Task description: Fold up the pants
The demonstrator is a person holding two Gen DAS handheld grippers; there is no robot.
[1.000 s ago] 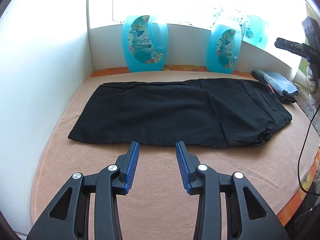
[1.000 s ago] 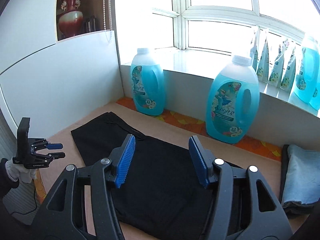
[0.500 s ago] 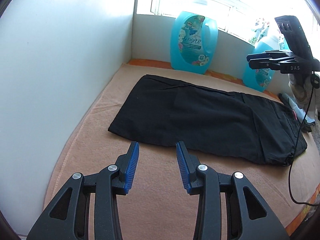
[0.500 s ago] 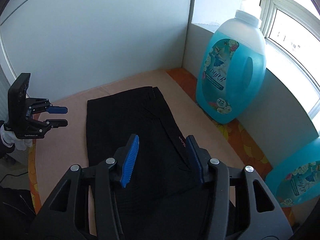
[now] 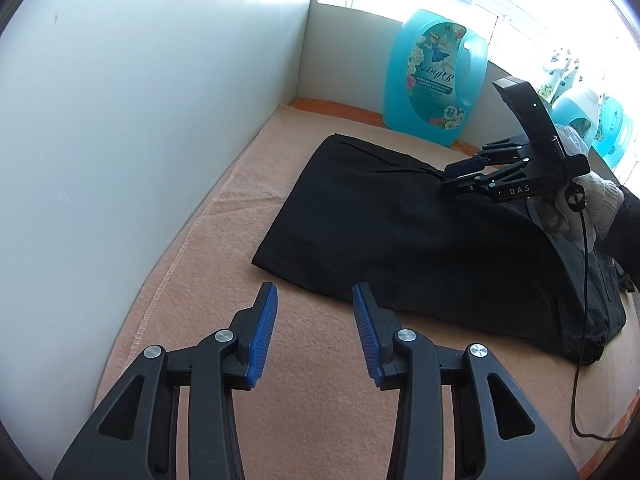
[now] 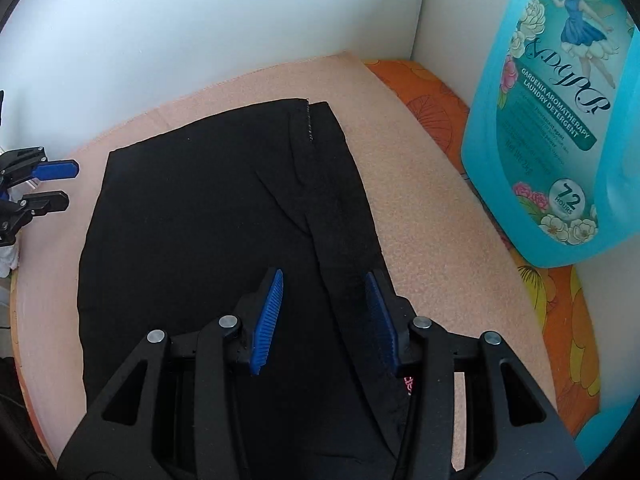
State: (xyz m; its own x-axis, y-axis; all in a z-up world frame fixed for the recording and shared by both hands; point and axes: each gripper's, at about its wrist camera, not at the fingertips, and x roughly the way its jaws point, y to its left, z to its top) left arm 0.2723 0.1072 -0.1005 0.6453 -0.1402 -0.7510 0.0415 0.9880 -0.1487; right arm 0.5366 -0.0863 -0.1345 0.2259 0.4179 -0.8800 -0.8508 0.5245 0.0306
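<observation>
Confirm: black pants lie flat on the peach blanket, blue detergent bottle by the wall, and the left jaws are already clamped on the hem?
Not quite. The left gripper holds nothing: the left wrist view shows its jaws open over the bare peach blanket, short of the hem. The rest stands: the black pants lie flat and the blue detergent bottle stands by the wall.

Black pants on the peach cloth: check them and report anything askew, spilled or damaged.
Nothing stands out. The black pants lie flat on the peach cloth, with only a soft crease running along the side nearer the detergent jug. The jug stands upright with no spill around it. No tears show.
</observation>
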